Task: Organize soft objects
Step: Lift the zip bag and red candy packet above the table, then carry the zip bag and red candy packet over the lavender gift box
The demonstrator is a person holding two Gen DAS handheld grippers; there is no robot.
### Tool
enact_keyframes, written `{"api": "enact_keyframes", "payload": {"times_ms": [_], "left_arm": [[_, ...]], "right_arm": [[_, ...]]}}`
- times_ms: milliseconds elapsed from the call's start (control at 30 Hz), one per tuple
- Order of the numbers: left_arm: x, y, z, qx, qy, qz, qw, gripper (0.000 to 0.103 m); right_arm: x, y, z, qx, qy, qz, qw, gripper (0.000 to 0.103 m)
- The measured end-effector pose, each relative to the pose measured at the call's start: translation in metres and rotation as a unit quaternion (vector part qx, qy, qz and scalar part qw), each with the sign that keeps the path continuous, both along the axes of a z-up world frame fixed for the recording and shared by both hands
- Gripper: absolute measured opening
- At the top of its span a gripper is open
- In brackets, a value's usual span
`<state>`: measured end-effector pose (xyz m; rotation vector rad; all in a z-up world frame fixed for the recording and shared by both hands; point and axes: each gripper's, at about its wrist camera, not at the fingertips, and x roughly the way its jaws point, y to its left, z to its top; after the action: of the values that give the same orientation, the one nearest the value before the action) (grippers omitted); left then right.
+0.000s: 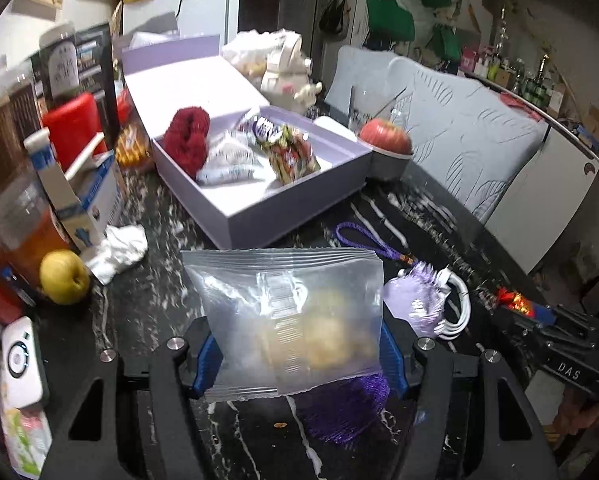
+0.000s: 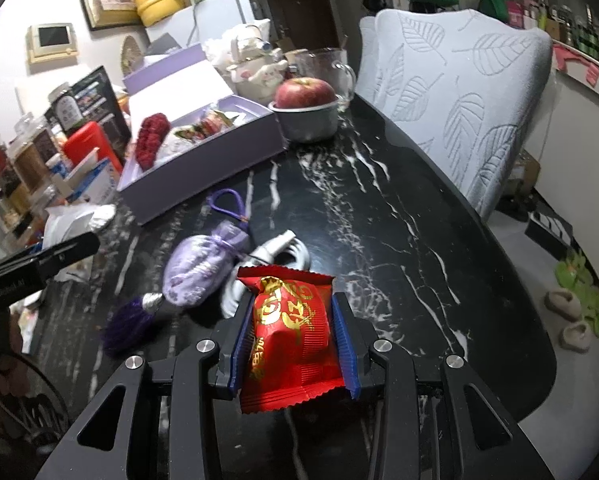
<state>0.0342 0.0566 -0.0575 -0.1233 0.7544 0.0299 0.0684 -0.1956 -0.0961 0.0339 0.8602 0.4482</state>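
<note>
A: Looking along the left tool [image 1: 295, 354], we saw its two blue pads pressed on the sides of a clear sealed packet [image 1: 287, 320] with a pale yellowish pastry inside. The jaws stood about half open, filled by the packet, which was up off the black marble tabletop [image 1: 411, 216].

B: And the right tool [image 2: 293, 344]?

A: We saw it closed nearly all the way on a red snack packet [image 2: 289, 332] with gold lettering, squeezed between its blue pads, low above the tabletop.

B: Where did the other soft things lie?

A: Beyond the left tool we saw an open lilac box [image 1: 283, 212] on the tabletop. Inside it lay a dark red knitted piece [image 1: 187, 140] at the left end, white wrapped packets [image 1: 229, 160] beside it, and a colourful foil snack bag [image 1: 291, 156] near the middle.

B: Anything still outside the box?

A: A lilac sachet [image 2: 203, 272] with a purple cord loop and a purple tassel [image 2: 127, 328] lay on the tabletop between the two tools, touching a coiled white cable [image 2: 267, 256]. A crumpled white cloth [image 1: 119, 248] lay near a yellow fruit [image 1: 64, 278] at the left. A red apple [image 2: 305, 92] sat in a grey bowl [image 2: 307, 122] just beside the box's far corner.
</note>
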Motion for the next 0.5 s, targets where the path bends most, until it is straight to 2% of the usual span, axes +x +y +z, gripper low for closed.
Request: {"api": "enact_keyframes", "payload": {"times_ms": [500], "left_arm": [[-0.022,0.002,0.075,0.02,-0.089,-0.009,0.9958,0.064]], "right_arm": [[-0.019,0.018,0.068,0.042,-0.064,0.068,0.995,0.037]]}}
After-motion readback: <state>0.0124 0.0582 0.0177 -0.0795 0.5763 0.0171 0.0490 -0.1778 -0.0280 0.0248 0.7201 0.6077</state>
